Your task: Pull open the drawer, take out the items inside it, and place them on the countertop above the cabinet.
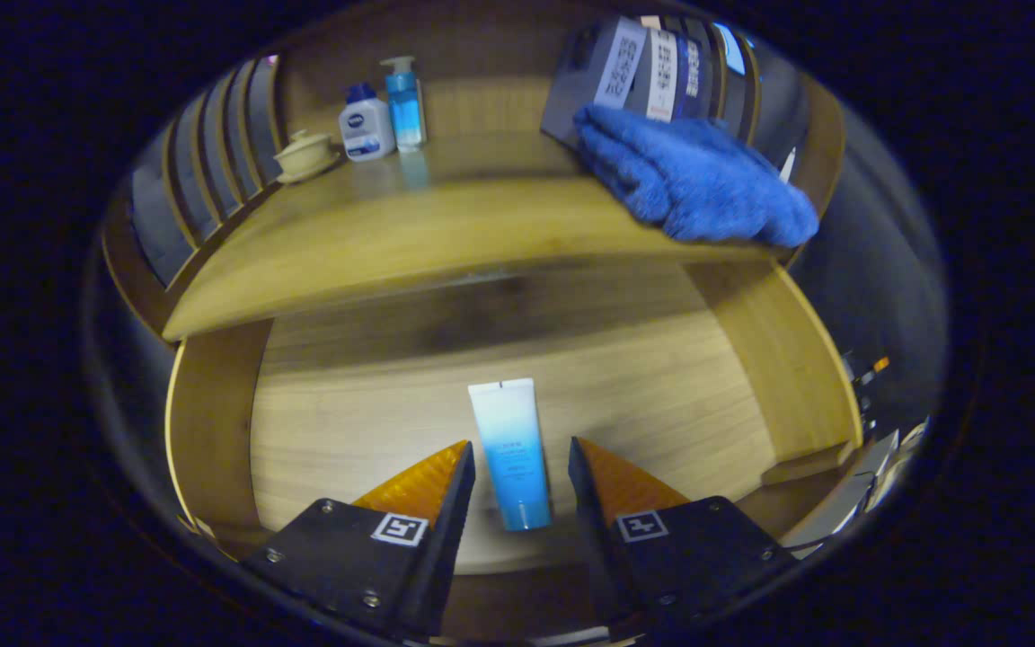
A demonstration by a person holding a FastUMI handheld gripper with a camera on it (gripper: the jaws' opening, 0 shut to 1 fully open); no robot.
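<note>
The wooden drawer point(751, 359) stands pulled open below the countertop point(446, 234). A white-to-blue tube point(511, 452) lies flat on the drawer floor, its cap end toward me. My gripper point(520, 449) hovers over it, open, with the tube lying between the two fingertips and a gap on each side. Neither finger touches the tube. On the countertop's right side rests a folded blue towel point(693, 180).
At the countertop's back left stand a white bottle point(366, 126), a blue pump bottle point(405, 103) and a small lidded cup on a saucer point(305, 155). A dark box with labels point(634, 67) leans behind the towel. Slatted wooden rails point(212, 153) border the countertop.
</note>
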